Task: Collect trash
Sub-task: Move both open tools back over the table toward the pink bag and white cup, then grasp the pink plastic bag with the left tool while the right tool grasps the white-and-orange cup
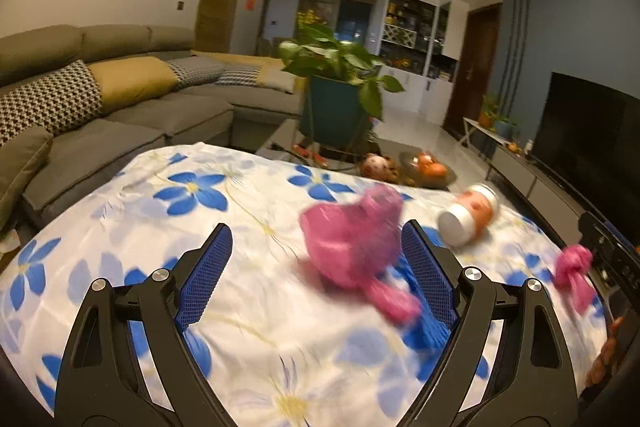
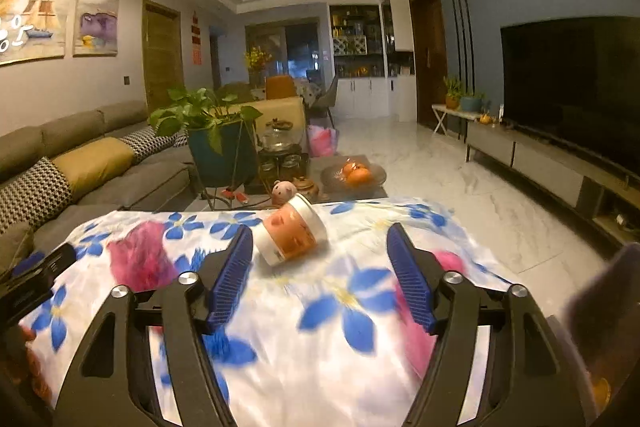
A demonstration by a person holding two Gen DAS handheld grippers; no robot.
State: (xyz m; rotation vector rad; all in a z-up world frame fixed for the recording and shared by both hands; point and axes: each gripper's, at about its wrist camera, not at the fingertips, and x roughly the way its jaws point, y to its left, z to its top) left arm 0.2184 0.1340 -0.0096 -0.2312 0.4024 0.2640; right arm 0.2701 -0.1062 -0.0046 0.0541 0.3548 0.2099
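The orange cup [image 2: 291,233] lies on its side just past the right gripper [image 2: 318,249], whose jaws are spread wide, holding nothing.

two pink crumpled bags [image 1: 354,239], one white-and-orange cup [image 1: 470,215] lying on one flowered cloth [image 1: 224,227]

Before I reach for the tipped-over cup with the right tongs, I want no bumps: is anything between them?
Nothing visible. The cup lies on the flowered cloth just beyond the open right tongs; the pink bags lie off to either side.
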